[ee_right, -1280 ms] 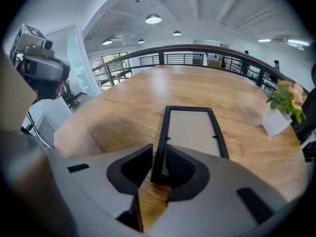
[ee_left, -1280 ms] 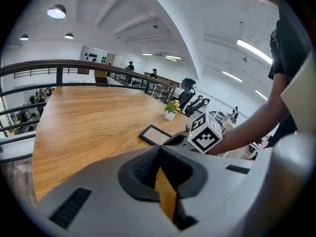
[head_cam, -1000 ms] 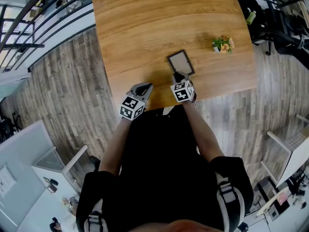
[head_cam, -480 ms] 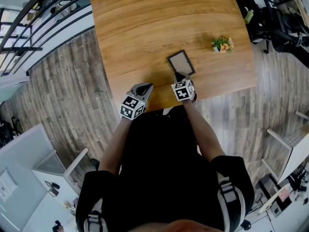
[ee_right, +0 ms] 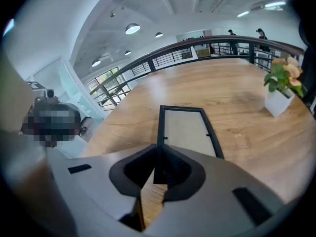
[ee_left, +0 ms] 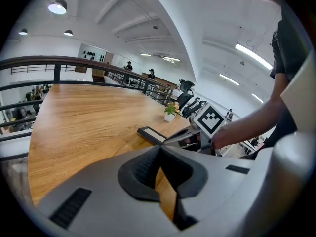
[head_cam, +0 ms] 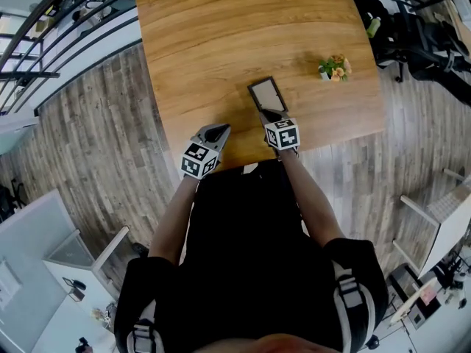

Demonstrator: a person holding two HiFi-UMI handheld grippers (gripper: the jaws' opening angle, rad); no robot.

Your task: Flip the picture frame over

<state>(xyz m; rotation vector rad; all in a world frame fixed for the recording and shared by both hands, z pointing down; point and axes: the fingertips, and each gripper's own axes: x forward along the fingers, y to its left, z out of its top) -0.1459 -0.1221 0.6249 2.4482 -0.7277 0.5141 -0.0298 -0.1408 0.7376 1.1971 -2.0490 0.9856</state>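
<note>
While the right hand-held gripper (ee_right: 159, 154), its jaws just closed narrow, pinches the near end of the picture frame (ee_right: 185, 130), the frame lies along the surface (head_cam: 221, 35), long axis pointing straight away, with the shut, empty left hand-held gripper (ee_left: 159, 152) farther off, left of the frame's near end

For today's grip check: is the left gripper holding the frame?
No: the left gripper is shut on nothing, with the frame well beyond its jaws.
</note>
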